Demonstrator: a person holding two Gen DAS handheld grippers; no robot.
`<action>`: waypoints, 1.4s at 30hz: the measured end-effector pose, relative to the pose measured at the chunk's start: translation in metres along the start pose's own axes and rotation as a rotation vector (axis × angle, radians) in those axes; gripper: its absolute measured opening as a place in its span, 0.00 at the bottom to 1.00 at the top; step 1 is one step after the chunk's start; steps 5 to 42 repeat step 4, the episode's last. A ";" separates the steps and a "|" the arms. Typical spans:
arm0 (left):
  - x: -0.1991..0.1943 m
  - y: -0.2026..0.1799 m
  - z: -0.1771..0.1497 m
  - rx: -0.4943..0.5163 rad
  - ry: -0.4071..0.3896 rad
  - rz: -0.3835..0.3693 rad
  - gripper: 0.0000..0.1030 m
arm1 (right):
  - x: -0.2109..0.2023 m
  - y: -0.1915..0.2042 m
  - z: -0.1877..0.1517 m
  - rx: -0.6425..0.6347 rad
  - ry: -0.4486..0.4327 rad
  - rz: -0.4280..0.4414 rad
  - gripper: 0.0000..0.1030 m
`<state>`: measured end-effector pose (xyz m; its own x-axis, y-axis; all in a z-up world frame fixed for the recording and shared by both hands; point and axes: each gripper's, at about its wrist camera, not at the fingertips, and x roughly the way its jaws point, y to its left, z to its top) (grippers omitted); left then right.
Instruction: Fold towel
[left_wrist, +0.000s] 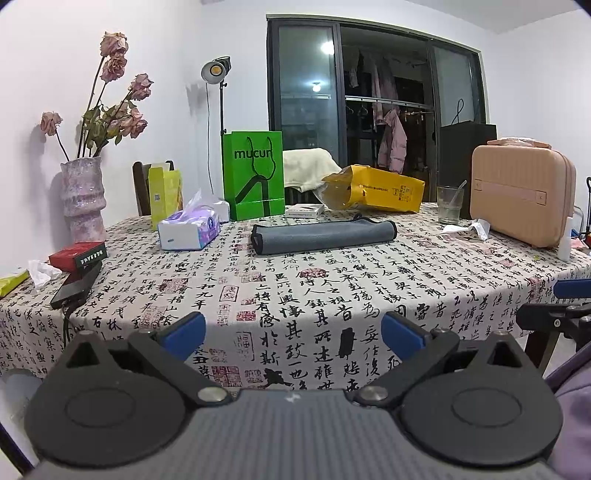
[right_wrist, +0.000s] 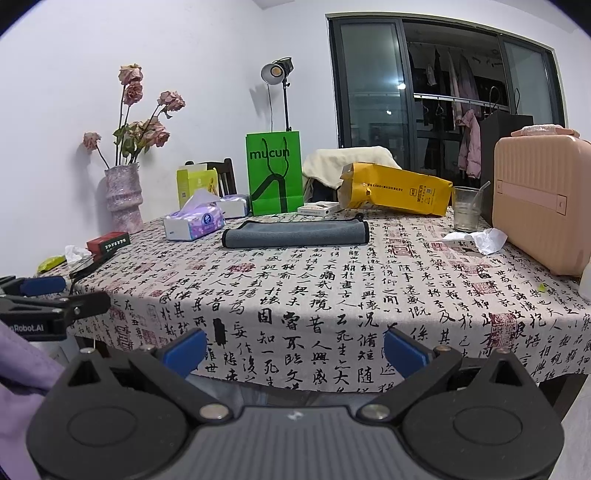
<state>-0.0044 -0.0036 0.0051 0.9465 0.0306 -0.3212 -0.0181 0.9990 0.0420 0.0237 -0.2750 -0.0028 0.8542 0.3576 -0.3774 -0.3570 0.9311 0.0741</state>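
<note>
The grey towel (left_wrist: 323, 236) is lying already folded into a narrow strip toward the far edge of the bench (left_wrist: 369, 295); the folding is looking largely done; both the left hand-held gripper (left_wrist: 293, 332) and right hand-held gripper (right_wrist: 295, 350) are hovering wide open and empty off the near edge.

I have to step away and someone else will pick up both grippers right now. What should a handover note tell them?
Left gripper: open, empty, held near the table's near edge.
Right gripper: open, empty, beside the left one at the same edge.
Grey towel: lies folded into a long narrow bundle across the far-middle of the calligraphy tablecloth, between the tissue pack and the drinking glass, in front of the green bag. Neither gripper touches it.
Done: the towel looks already folded over at least once.
Left: judge whether another fold is wanted; if so, reach across and grip its ends.
</note>
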 end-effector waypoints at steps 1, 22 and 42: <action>0.000 0.000 0.000 0.000 0.000 -0.001 1.00 | 0.000 0.000 0.000 0.000 0.000 0.000 1.00; 0.001 0.000 0.000 0.000 0.002 -0.005 1.00 | 0.001 0.000 -0.001 0.003 0.002 0.002 1.00; 0.001 0.000 0.000 0.000 0.002 -0.005 1.00 | 0.001 0.000 -0.001 0.003 0.002 0.002 1.00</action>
